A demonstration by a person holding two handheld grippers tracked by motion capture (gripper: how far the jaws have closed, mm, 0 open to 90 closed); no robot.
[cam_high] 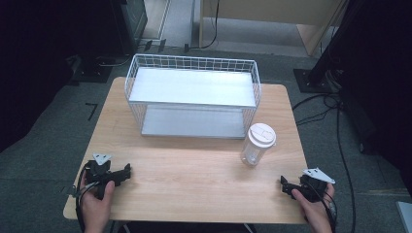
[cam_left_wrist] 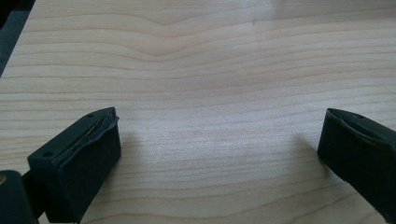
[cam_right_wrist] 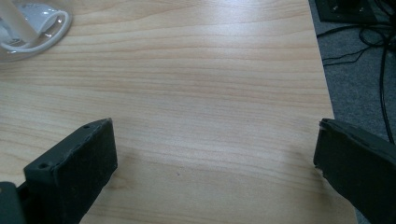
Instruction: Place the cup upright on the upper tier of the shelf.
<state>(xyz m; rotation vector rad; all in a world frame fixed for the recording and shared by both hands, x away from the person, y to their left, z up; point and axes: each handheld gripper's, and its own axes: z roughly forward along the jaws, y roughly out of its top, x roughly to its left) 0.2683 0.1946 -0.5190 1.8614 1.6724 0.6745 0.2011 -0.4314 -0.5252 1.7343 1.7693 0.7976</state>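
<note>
On the light wooden table (cam_high: 194,170), a white wire two-shelf rack (cam_high: 192,94) stands behind a clear plastic white-lidded jar (cam_high: 257,144). The left gripper (cam_high: 127,172) and right gripper (cam_high: 283,184) rest wide open, empty. Likely pre-reach: the right must approach the jar.

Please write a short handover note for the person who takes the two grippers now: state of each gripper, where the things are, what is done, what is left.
Left gripper: open, holding nothing, low over the table's near left corner.
Right gripper: open, holding nothing, near the right edge.
Clear bottle with white lid: upright on the table, before the wire shelf rack's right end, nearer the right gripper.
Done: nothing visible; both rack shelves are bare.
Left: probably grasp the bottle with the right gripper and place it on the rack.
</note>
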